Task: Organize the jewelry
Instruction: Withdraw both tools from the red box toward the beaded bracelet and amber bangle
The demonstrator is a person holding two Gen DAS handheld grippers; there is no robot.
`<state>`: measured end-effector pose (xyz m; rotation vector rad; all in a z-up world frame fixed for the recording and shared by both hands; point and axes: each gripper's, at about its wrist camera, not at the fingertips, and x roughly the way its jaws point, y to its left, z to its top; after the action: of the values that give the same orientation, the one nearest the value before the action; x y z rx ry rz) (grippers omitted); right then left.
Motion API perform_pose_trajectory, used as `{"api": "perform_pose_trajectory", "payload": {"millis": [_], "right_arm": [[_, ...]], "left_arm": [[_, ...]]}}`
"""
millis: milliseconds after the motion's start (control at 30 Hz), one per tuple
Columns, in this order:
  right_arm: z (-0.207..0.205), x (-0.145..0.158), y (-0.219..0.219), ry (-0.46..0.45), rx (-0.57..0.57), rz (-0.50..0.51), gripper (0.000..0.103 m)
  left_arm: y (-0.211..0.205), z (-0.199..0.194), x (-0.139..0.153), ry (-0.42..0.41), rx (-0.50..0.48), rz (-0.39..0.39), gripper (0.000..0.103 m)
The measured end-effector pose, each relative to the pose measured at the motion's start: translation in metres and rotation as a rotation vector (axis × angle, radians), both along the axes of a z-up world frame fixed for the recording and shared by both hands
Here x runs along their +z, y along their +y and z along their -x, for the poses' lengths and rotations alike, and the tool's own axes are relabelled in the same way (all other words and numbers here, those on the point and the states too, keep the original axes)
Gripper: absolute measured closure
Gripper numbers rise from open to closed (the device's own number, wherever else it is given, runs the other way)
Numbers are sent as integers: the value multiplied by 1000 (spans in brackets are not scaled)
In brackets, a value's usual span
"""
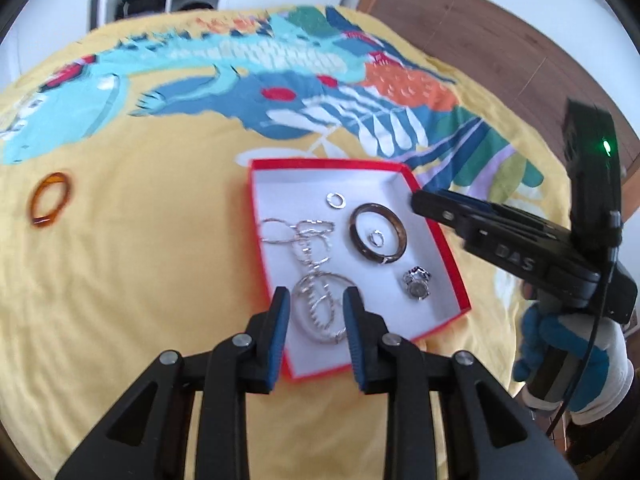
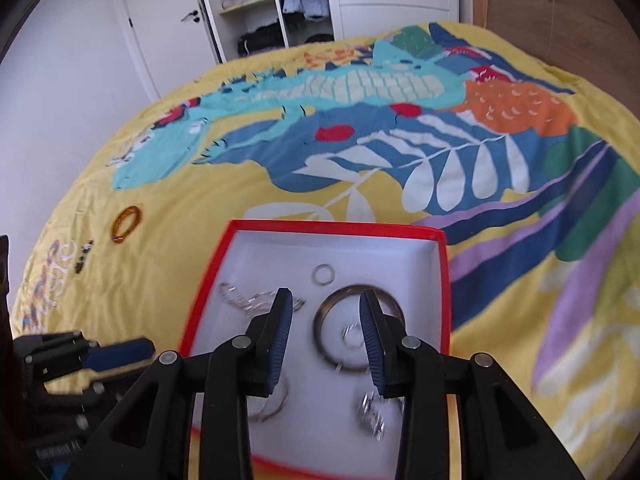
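A red-rimmed white box (image 1: 448, 248) (image 2: 444, 280) lies on the bedspread. It holds a brown bangle (image 1: 378, 236) (image 2: 320, 324), silver chains and hoops (image 1: 316, 280) (image 2: 256, 300), a small silver ring (image 1: 335, 200) (image 2: 323, 273) and a chunky ring (image 1: 416, 283) (image 2: 372, 412). An amber bangle (image 1: 48, 200) (image 2: 126, 224) lies on the cloth to the left, outside the box. My left gripper (image 1: 316, 300) is open and empty over the box's near end. My right gripper (image 2: 325, 312) is open and empty above the brown bangle; it shows in the left wrist view (image 1: 424, 200).
The box sits on a yellow bedspread (image 1: 160, 280) with a bright fish print. A small dark beaded piece (image 2: 84, 256) lies near the left edge. A wooden headboard (image 1: 500, 40) is at the right. A wardrobe with open shelves (image 2: 260, 8) stands behind.
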<state>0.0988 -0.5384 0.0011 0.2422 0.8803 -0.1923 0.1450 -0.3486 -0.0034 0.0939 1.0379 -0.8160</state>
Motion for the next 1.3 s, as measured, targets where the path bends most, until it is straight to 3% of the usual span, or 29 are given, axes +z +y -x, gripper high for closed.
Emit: {"api": "perform_pose_trajectory", "payload": {"millis": [533,667,1000,1300], "right_arm": [[101,62,115,-115,34,-24,60],[116,68,139,-124,41,-23,58],[142,75,196,-122,77,-6,57],[151,76,251,-133,130,26,54]], "left_arm": [[163,81,73,-182,243,-61,76],[199,99,84,-222,303,-87,65],[273,131,111,-344,462,-135,64],[317,150,121,-385,532,-99,64]]}}
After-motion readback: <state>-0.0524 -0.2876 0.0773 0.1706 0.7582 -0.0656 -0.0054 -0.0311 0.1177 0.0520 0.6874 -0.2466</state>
